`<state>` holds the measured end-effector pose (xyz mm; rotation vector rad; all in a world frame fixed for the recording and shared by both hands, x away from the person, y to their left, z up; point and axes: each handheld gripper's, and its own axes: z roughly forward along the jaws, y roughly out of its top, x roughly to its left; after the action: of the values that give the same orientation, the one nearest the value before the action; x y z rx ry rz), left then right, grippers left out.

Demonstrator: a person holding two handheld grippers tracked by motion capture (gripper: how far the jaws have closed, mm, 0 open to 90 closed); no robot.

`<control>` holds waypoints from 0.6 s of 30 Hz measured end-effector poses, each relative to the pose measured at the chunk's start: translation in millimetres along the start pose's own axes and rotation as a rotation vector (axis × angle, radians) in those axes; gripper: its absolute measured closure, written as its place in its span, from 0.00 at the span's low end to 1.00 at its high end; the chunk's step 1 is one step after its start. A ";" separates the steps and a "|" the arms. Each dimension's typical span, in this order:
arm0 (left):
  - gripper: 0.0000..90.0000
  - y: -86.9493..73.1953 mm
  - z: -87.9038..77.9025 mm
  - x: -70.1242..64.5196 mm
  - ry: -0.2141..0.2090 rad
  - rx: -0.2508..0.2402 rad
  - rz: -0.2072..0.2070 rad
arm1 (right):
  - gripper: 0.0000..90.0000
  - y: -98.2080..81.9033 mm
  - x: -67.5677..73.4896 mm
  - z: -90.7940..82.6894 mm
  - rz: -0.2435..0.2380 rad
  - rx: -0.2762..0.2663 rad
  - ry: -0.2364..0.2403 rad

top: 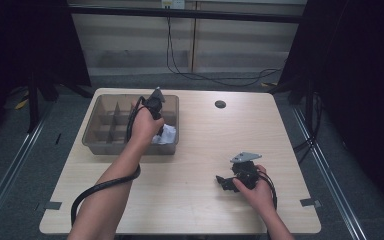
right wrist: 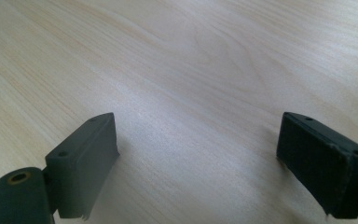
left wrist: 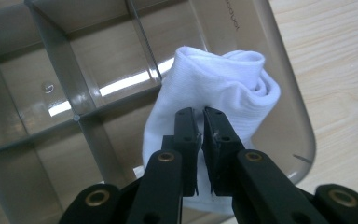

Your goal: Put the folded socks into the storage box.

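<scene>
Left gripper view: sock (left wrist: pixel 214 88) pinched between jaws

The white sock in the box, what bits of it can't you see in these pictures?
- White sock: its lower end is covered by the left gripper in the left gripper view.
- High view: the left hand hides most of the sock, and it is too small to tell its shape.
- Divided box: cut off by the top and left edges in the left gripper view.

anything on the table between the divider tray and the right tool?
Nothing: bare wood between the divider tray and the right tool, in the high view. The right gripper view also shows bare table between its open jaws.
</scene>
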<state>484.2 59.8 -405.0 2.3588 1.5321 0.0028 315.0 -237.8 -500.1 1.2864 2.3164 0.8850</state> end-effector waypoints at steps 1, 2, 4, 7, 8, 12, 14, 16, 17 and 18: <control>0.94 -0.1 3.3 0.1 0.005 0.006 0.005 | 0.13 0.1 0.0 0.1 0.000 0.000 0.000; 0.94 -0.2 6.9 -0.2 0.006 0.004 0.007 | 0.13 0.1 -0.2 0.3 -0.003 -0.002 0.000; 0.94 -0.1 11.3 0.8 0.008 0.010 0.012 | 0.13 0.0 0.1 0.1 0.002 0.000 0.000; 0.95 -0.1 13.4 1.2 0.002 0.010 0.011 | 0.13 -0.1 -0.1 0.2 -0.002 -0.002 0.001; 0.95 -0.1 13.9 0.7 0.006 0.009 0.011 | 0.13 0.0 -0.4 0.4 -0.005 -0.003 0.002; 0.98 -0.2 18.7 -2.8 0.003 0.016 0.012 | 0.13 0.3 0.0 0.6 -0.002 -0.003 0.001; 0.98 -0.3 22.7 -5.0 0.003 0.027 0.015 | 0.13 0.1 0.1 0.5 -0.002 -0.004 -0.001; 0.99 -1.4 29.1 -7.0 -0.012 0.044 0.010 | 0.13 0.1 0.2 0.5 -0.001 -0.004 -0.001; 0.99 -2.6 33.8 -7.5 -0.018 0.054 0.009 | 0.13 0.1 0.3 0.5 -0.001 -0.005 0.000; 0.99 -3.2 37.9 -8.6 -0.020 0.054 0.002 | 0.13 0.2 0.5 0.5 0.001 -0.003 -0.001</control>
<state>484.4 43.2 -440.3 2.3949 1.5390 -0.0623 315.1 -237.2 -500.3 1.2862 2.3130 0.8880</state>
